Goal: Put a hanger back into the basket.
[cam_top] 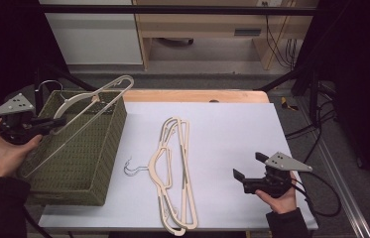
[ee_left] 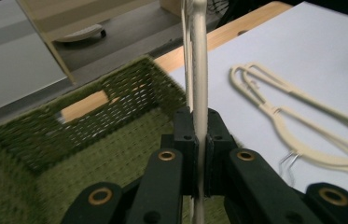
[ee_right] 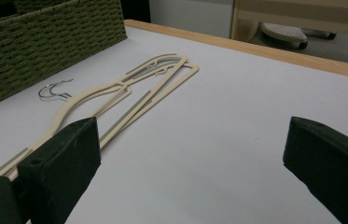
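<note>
I am looking across the white-topped table with a wooden far edge point(cam_top: 232, 114), working from the biggest things down. At the near left the green woven rectangular basket point(cam_top: 81, 163) is standing on the table's left side, and it is taking the hangers I am moving. Over it I am holding one cream plastic clothes hanger point(cam_top: 93, 101), tilted, with its far corner sticking up past the basket's far rim and its metal hook near the far left corner. In the left gripper view the black jaws of the left gripper point(ee_left: 198, 140) are pressing together on that hanger's thin bar point(ee_left: 198, 70), with the basket's open inside lying below.

In the middle of the table the stack of cream hangers point(cam_top: 175, 173) is lying flat, running from far to near, its wire hooks point(cam_top: 133, 168) pointing left toward the basket. I cannot tell just how many are in it; at least two outlines are showing.

At the near right the right gripper point(cam_top: 252, 171) is hovering low over bare table, well apart from the stack, its jaws standing wide apart with nothing between them.

I am judging the job as partly done: one hanger is going into the basket and not yet let go, and the stack is waiting.
</note>
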Demonstrator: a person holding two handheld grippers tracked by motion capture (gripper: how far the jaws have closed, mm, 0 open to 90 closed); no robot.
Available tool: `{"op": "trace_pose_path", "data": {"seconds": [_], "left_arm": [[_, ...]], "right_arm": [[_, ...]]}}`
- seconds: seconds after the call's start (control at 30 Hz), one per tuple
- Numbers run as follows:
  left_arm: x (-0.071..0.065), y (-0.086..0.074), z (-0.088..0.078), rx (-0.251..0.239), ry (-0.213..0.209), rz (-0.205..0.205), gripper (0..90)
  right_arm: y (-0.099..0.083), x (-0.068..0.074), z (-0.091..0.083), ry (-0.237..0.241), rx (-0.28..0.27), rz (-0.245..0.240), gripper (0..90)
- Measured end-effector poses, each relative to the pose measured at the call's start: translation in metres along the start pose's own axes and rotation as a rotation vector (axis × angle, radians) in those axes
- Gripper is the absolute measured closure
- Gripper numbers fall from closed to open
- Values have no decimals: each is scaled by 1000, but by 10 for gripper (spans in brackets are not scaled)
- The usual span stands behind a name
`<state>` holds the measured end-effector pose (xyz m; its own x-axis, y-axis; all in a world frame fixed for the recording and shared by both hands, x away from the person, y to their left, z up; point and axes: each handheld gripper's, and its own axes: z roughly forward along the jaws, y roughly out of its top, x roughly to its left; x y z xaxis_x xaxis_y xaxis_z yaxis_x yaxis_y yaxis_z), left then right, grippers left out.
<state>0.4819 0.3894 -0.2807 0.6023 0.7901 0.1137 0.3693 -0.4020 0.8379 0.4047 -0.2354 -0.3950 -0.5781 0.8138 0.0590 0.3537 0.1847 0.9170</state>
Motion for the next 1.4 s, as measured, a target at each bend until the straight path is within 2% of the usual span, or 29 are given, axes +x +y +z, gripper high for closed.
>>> {"op": "trace_pose_path", "data": {"seconds": [0.03, 0.07, 0.1, 0.2, 0.47, 0.63, 0.77, 0.93, 1.07, 1.13, 1.27, 1.4], "left_arm": [[0, 0, 0, 0, 0, 0, 863], [7, -5, -1, 7, 15, -7, 863], [7, -5, -1, 7, 15, -7, 863], [19, -17, -2, 27, 35, -25, 863], [32, -39, 5, 82, 60, -62, 863], [36, -53, 12, 105, 49, -93, 863], [35, -61, 20, 132, 42, -101, 863], [34, -82, 41, 164, 33, -164, 862], [34, -93, 50, 190, 40, -183, 858], [35, -97, 51, 199, 51, -188, 857], [36, -101, 54, 259, 100, -204, 844], [40, -102, 53, 262, 135, -241, 763]], "right_arm": [[0, 0, 0, -3, 0, 5, 47], [0, 0, 1, -2, 1, 6, 47], [0, 0, 1, -3, 3, 5, 48], [-1, 0, 2, -4, 6, 3, 48], [-1, 1, 3, -1, 13, 1, 48], [-2, 0, 4, 1, 18, -5, 48], [-2, 1, 4, 1, 19, 1, 48], [-2, 1, 5, 2, 20, 2, 49], [-2, 1, 5, 2, 25, -4, 49], [-2, 1, 6, 3, 26, -3, 49], [-3, 2, 7, 5, 29, -5, 49], [-3, 3, 8, 7, 32, -4, 49]]}}
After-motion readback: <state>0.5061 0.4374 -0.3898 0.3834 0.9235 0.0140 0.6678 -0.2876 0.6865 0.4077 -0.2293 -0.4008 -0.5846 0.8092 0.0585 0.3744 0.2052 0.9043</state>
